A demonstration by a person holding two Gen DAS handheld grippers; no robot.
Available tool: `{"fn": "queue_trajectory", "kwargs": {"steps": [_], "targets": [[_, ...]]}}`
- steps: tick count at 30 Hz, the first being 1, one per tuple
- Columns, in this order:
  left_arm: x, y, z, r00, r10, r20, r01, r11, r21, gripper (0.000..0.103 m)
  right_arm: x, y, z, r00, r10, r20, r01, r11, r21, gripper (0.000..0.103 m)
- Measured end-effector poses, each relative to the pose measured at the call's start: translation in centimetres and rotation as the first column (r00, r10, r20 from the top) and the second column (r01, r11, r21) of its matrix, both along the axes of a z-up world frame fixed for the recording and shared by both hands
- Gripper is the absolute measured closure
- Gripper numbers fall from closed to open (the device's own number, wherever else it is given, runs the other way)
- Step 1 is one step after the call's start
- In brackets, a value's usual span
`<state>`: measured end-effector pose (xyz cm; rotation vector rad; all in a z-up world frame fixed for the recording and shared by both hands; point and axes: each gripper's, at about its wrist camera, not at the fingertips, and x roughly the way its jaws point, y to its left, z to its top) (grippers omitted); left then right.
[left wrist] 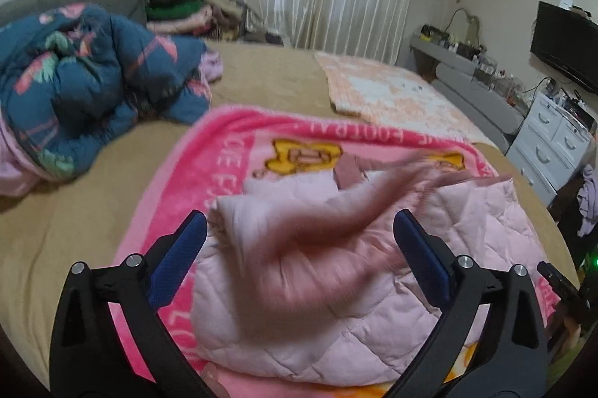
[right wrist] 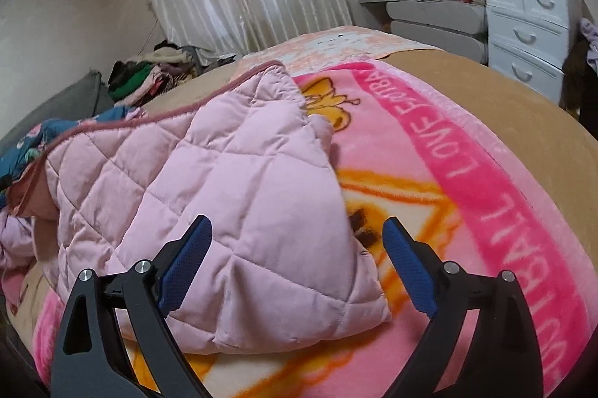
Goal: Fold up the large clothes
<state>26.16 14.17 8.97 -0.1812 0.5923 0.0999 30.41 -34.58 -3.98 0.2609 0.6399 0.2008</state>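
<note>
A pale pink quilted jacket (left wrist: 336, 334) lies partly folded on a bright pink printed blanket (left wrist: 209, 173) spread on the bed. In the left wrist view my left gripper (left wrist: 299, 222) is open just above the jacket, with a blurred dusty-pink flap of it (left wrist: 329, 233) moving between the fingers. In the right wrist view the jacket (right wrist: 224, 196) lies with its corner between my open right gripper (right wrist: 297, 224), whose fingers hold nothing. The blanket (right wrist: 486, 181) stretches to the right.
A dark blue floral quilt (left wrist: 86, 91) is bunched at the left of the tan bed (left wrist: 269, 76). A peach blanket (left wrist: 392, 91) lies farther back. A pile of clothes (right wrist: 149, 76) sits by the curtain. White drawers (right wrist: 523, 24) stand right of the bed.
</note>
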Motion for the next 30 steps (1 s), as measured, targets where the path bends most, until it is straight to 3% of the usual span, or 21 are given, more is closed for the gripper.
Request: {"fn": "queue_trajectory", "kwargs": {"steps": [5, 9, 17, 24, 27, 30], "targets": [[-2.3, 0.5, -0.7, 0.998, 0.041, 0.039, -0.045, 0.995, 0.090, 0.009, -0.3, -0.3, -0.2, 1.000, -0.018, 0.001, 0.018, 0.999, -0.034, 0.010], [-2.9, 1.7, -4.2, 0.997, 0.073, -0.024, -0.070, 0.989, 0.130, 0.009, -0.4, 0.2, 0.2, 1.000, -0.002, 0.012, 0.003, 0.999, -0.037, 0.010], [-0.9, 3.3, -9.9, 0.992, 0.047, -0.121, -0.036, 0.995, 0.090, 0.009, 0.6, 0.5, 0.6, 0.999, -0.013, 0.042, 0.015, 0.999, -0.042, 0.008], [1.4, 4.0, -12.6, 0.990, 0.001, -0.144, 0.007, 0.998, 0.058, 0.009, 2.9, 0.7, 0.3, 1.000, -0.023, 0.015, 0.023, 0.999, -0.045, 0.008], [1.7, 4.1, -13.3, 0.988, -0.016, -0.153, 0.017, 1.000, 0.005, 0.009, 3.6, 1.5, -0.2, 1.000, 0.007, 0.001, -0.007, 0.998, -0.059, 0.008], [1.9, 4.3, -13.6, 0.988, -0.020, -0.153, 0.022, 1.000, 0.008, 0.009, 4.2, 2.3, -1.0, 0.999, 0.030, -0.018, -0.032, 0.996, -0.086, 0.008]]}}
